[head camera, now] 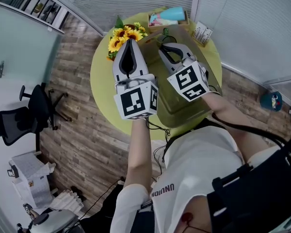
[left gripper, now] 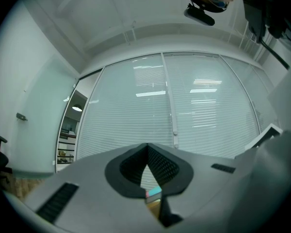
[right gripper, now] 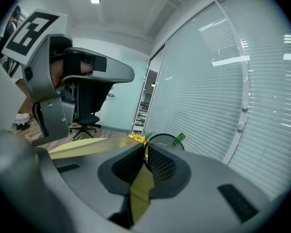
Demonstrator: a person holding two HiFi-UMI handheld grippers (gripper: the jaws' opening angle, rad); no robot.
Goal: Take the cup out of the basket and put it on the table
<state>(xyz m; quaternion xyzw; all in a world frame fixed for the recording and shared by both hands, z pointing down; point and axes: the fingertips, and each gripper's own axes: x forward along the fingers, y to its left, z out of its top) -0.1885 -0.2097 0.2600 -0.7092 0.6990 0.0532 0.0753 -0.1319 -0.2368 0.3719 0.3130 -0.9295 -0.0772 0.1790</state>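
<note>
My right gripper [head camera: 161,45] is up over the middle of the round yellow-green table [head camera: 102,81]. In the right gripper view its jaws [right gripper: 145,150] are shut on the thin dark rim of a green see-through cup [right gripper: 180,138], which sticks out past the tips. In the head view the cup [head camera: 165,33] is only a small dark shape beyond the tips. My left gripper [head camera: 130,41] hangs beside it on the left. Its jaws [left gripper: 148,147] are shut on nothing and point at the window blinds.
Sunflowers [head camera: 123,35] stand at the table's back left. A wooden box [head camera: 186,19] at the back holds a teal cup and pink things. A white card [head camera: 202,33] is at the back right. An olive basket-like container [head camera: 177,113] lies under my grippers. An office chair [head camera: 19,120] stands on the floor at the left.
</note>
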